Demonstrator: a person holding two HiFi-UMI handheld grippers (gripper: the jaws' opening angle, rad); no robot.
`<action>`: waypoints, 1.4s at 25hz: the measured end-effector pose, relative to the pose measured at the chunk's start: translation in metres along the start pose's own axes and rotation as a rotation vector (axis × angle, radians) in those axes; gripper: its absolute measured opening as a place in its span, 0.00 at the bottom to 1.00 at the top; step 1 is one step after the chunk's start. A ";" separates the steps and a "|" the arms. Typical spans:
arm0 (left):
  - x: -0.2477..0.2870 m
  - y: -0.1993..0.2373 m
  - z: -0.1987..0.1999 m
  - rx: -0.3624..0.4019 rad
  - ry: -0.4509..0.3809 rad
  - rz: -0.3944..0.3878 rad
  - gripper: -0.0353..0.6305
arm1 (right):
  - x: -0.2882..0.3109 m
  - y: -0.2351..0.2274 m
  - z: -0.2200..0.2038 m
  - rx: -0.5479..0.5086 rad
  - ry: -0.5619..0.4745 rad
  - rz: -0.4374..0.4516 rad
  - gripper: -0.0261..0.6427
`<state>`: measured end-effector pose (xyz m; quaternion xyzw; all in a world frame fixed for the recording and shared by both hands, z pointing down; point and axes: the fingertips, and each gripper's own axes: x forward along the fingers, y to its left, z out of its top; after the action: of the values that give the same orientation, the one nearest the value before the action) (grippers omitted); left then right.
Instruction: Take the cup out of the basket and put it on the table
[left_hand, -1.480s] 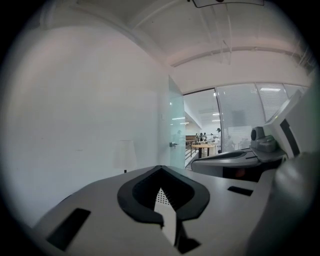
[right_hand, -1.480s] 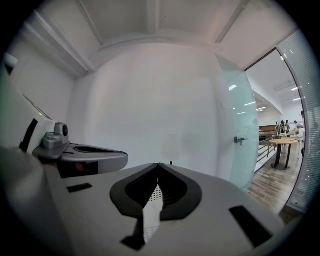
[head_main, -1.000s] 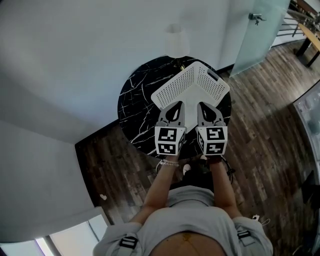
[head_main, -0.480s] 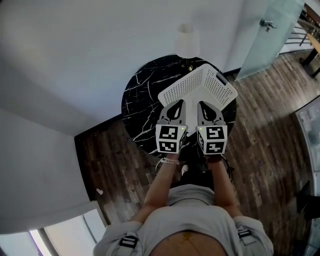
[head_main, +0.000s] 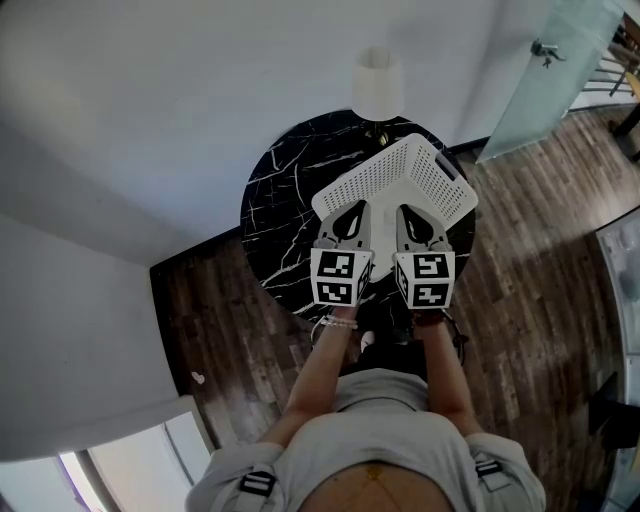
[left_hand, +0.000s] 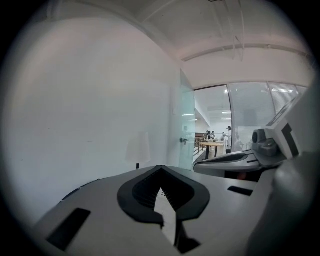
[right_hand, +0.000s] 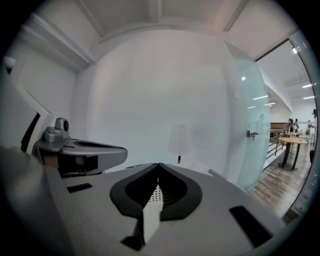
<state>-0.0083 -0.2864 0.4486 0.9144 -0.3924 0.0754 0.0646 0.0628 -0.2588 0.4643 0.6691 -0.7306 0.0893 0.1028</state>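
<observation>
Hovering side by side over the white basket (head_main: 400, 165) on the round black bench (head_main: 283, 205).
Left tool (head_main: 352, 210) and right tool (head_main: 408, 212) both have jaws pressed together, empty; the cup cannot be made out.

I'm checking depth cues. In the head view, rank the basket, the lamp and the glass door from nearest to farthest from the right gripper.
1. Basket: just at the right gripper tips, on the table.
2. Lamp: beyond the basket, at the table's far edge.
3. Glass door: farthest, off to the upper right, past the table.
</observation>
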 end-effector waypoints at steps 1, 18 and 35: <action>0.005 0.000 0.000 0.000 0.004 0.003 0.06 | 0.003 -0.004 -0.001 0.001 0.008 0.002 0.05; 0.066 0.007 -0.013 -0.036 0.083 0.062 0.06 | 0.063 -0.042 -0.013 -0.004 0.089 0.127 0.05; 0.091 0.027 -0.041 -0.053 0.165 0.128 0.06 | 0.110 -0.048 -0.029 -0.055 0.163 0.228 0.05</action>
<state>0.0306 -0.3625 0.5075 0.8762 -0.4451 0.1441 0.1157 0.1026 -0.3606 0.5217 0.5693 -0.7932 0.1343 0.1692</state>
